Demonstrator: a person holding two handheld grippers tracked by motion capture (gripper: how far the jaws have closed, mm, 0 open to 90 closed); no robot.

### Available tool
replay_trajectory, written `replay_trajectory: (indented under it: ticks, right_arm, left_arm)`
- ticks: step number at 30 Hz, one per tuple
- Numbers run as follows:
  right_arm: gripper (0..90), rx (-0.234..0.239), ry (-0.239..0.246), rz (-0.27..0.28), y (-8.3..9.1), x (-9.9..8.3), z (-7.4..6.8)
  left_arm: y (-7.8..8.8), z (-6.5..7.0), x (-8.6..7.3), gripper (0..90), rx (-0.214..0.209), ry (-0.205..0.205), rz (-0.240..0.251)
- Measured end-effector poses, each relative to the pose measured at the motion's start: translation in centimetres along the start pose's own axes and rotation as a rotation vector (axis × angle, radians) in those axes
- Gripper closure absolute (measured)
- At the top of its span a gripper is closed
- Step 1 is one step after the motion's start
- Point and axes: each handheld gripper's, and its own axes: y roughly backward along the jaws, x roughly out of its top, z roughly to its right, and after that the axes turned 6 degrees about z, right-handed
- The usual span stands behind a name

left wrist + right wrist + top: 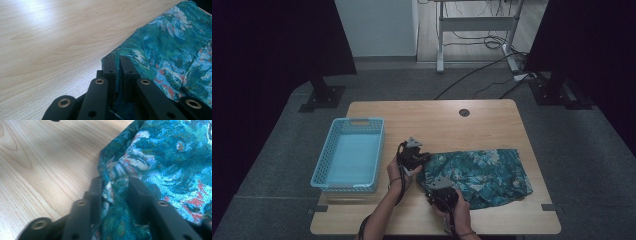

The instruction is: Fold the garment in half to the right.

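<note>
A teal cloth with a floral print lies spread on the right half of the wooden table. My left gripper is at the cloth's far left corner. In the left gripper view its jaws stand almost together, pinching the edge of the cloth. My right gripper is at the cloth's near left edge. In the right gripper view a bunched fold of the cloth fills the gap between its jaws, and the pads press on it.
A light blue plastic basket stands on the left of the table, close to my left hand. A round cable hole is near the far edge. Bare wood lies between basket and cloth. Desk legs and cables are on the floor beyond.
</note>
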Motion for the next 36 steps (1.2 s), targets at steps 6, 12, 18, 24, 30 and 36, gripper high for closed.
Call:
replay_trajectory:
  ticks: [6, 12, 18, 24, 30, 36]
  right_arm:
    - [83.7, -0.005, 0.033, -0.008, 0.2, 0.0, 0.0]
    - [85.5, 0.017, -0.001, 0.002, 0.3, -0.1, 0.4]
    - [86.1, 0.052, -0.020, 0.052, 1.0, 0.5, 0.2]
    - [86.4, 0.027, -0.004, 0.076, 1.9, 1.4, 0.2]
    - [86.9, 0.019, -0.026, 0.104, 2.7, 1.0, 0.7]
    - [87.0, 0.035, -0.052, 0.133, 3.1, 1.2, 0.8]
  left_arm:
    - [0.1, 0.1, 0.2, 84.3, -0.002, 0.000, 0.003]
    - [0.2, 0.3, 0.6, 84.5, -0.011, -0.004, 0.004]
    - [0.7, 0.7, 1.6, 84.6, -0.019, -0.016, 0.028]
    - [1.5, 1.2, 2.7, 84.7, -0.019, -0.031, 0.039]
    - [1.7, 1.3, 2.9, 84.8, -0.021, -0.034, 0.044]
    - [1.8, 1.4, 3.4, 84.8, -0.023, -0.036, 0.051]
